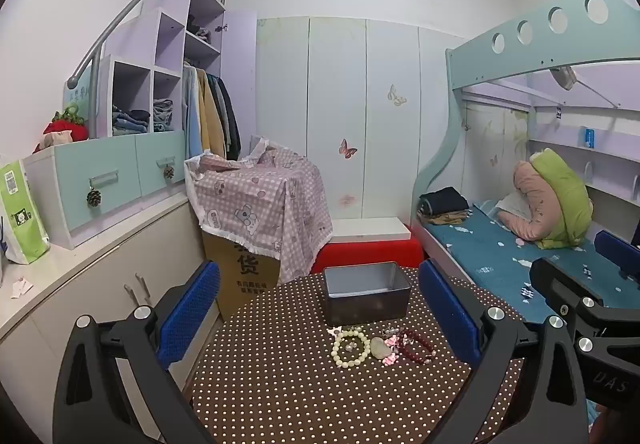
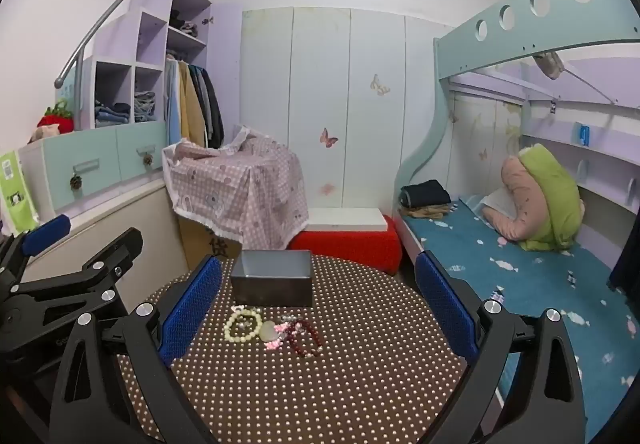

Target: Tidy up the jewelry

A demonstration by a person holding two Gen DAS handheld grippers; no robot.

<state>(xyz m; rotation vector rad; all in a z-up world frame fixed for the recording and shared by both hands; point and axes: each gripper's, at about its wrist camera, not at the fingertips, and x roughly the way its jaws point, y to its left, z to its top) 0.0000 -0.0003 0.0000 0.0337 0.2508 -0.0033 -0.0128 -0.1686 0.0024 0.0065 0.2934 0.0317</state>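
Note:
A small pile of jewelry lies on the brown dotted table [image 1: 300, 396]: a cream bead bracelet [image 1: 351, 347], a pale stone pendant [image 1: 380, 347], a dark red bead bracelet [image 1: 416, 346] and small pink pieces. Behind it stands an open grey metal box [image 1: 366, 294]. My left gripper [image 1: 320, 320] is open and empty, held above the table short of the jewelry. In the right wrist view the cream bracelet [image 2: 242, 325], red bracelet [image 2: 304, 336] and box [image 2: 272, 278] lie ahead and left of centre. My right gripper [image 2: 318, 312] is open and empty.
A red stool [image 1: 368, 252] with a white board stands behind the table. A cardboard box under a pink checked cloth [image 1: 260, 204] is at the back left, beside a white counter [image 1: 80, 264]. A bunk bed [image 1: 520, 256] runs along the right.

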